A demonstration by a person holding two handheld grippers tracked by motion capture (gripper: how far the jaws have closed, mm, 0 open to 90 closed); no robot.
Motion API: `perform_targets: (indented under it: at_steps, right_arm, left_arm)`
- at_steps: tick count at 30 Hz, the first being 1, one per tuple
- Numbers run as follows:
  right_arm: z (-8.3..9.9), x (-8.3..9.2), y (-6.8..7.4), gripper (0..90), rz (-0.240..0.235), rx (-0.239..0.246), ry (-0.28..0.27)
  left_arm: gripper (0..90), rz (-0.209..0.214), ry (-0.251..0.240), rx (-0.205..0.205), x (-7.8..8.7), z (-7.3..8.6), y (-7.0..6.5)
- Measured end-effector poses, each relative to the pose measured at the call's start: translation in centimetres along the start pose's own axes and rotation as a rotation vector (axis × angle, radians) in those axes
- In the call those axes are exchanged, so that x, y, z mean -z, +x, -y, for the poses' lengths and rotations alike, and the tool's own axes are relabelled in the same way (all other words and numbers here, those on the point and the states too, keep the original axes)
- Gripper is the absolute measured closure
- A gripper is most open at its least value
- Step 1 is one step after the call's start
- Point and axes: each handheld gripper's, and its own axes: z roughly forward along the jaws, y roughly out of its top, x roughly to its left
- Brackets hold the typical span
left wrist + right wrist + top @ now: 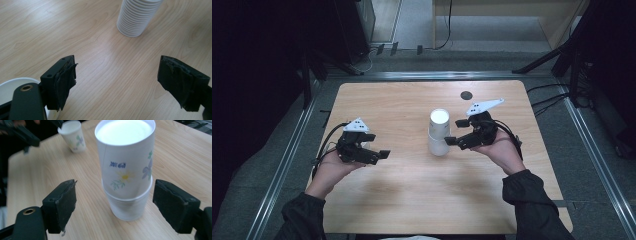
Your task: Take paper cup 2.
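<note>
1. The desk point(412, 200) takes up the middle of the high view, pale wood, with your two forearms coming in from the bottom edge.
2. Centre of that view, a touch right: the stack of paper cups point(438, 133) stands upright. In the right gripper view its top cup point(126, 157), with the flower print, sits raised and a little tilted above the rest of the pile.
3. Your right gripper point(453, 132) sits just right of the stack in the high view, fingers point(61, 202) either side of the stack in its own view and apart from the cup walls. They are spread and grip nothing.
4. Your left gripper point(380, 152) is at the left of the high view, well apart from the stack. In its own view the fingers point(63, 82) stand wide with bare desk between them, nothing held, and the stack shows ribbed at the top of the frame.
5. A single paper cup point(72, 136) stands upper left in the right gripper view, beside your left hand; its white rim also peeks in at the lower left of the left gripper view.
6. My read: you are pulling cups off the pile one by one, and the right hand is lining up on the next.
7. Next move calls for closing on the top cup alone, above the rim below it, gently enough not to crush it, then lifting straight up so the pile stays put.
</note>
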Motion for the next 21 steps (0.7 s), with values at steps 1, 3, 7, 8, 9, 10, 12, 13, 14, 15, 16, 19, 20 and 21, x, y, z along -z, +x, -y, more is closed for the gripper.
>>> perform_targets:
  at_steps: [1, 3, 7, 8, 9, 10, 12, 13, 14, 15, 16, 19, 20, 21]
  right_arm:
    - [-0.1, 0.0, 0.1, 19.0, 0.012, 0.025, 0.016]
    - [-0.1, 0.0, 0.1, 20.1, 0.003, 0.033, 0.021]
    - [-0.4, 0.1, -0.3, 23.5, 0.019, 0.079, 0.046]
    - [-0.5, 0.1, -0.5, 23.5, 0.013, 0.089, 0.056]
    - [-0.6, 0.1, -0.5, 23.7, 0.016, 0.095, 0.060]
    - [-0.8, 0.1, -0.7, 24.3, 0.012, 0.103, 0.060]
    - [-1.3, 0.2, -0.9, 25.3, 0.001, 0.116, 0.060]
    - [-1.5, 0.1, -1.0, 25.4, 0.003, 0.125, 0.063]
    - [-1.8, 0.1, -1.1, 25.4, 0.008, 0.136, 0.064]
    - [-2.0, 0.0, -1.2, 25.4, 0.008, 0.138, 0.064]
    - [-2.2, 0.0, -1.4, 25.4, 0.004, 0.133, 0.063]
    - [-2.7, -0.4, -1.6, 25.5, -0.007, 0.134, 0.074]
    - [-2.9, -0.6, -1.6, 25.4, -0.006, 0.141, 0.081]
    - [-3.0, -0.8, -1.5, 25.4, -0.008, 0.145, 0.086]
  left_arm:
    - [15.2, 0.003, -0.005, -0.004, 0.0, -0.1, -0.1]
    - [15.2, 0.010, -0.014, -0.012, -0.1, -0.2, -0.5]
    - [15.3, 0.016, -0.003, -0.031, -0.4, -0.2, -1.3]
    - [15.3, 0.020, -0.001, -0.036, -0.5, -0.1, -1.6]
    - [15.3, 0.024, 0.000, -0.039, -0.6, -0.1, -1.8]
    - [15.3, 0.029, 0.001, -0.045, -0.6, -0.1, -2.0]
    - [15.3, 0.036, 0.004, -0.056, -0.6, 0.0, -2.4]
    - [15.3, 0.039, 0.004, -0.062, -0.6, -0.1, -2.6]
    - [15.3, 0.045, 0.004, -0.069, -0.6, -0.1, -2.7]
    - [15.3, 0.049, 0.003, -0.070, -0.6, -0.1, -2.8]
    - [15.3, 0.050, 0.003, -0.071, -0.6, -0.1, -2.8]
    - [15.3, 0.052, 0.004, -0.071, -0.7, 0.0, -3.0]
    - [15.3, 0.053, 0.006, -0.071, -0.8, 0.0, -3.0]
    - [15.3, 0.054, 0.012, -0.076, -0.8, 0.0, -3.1]
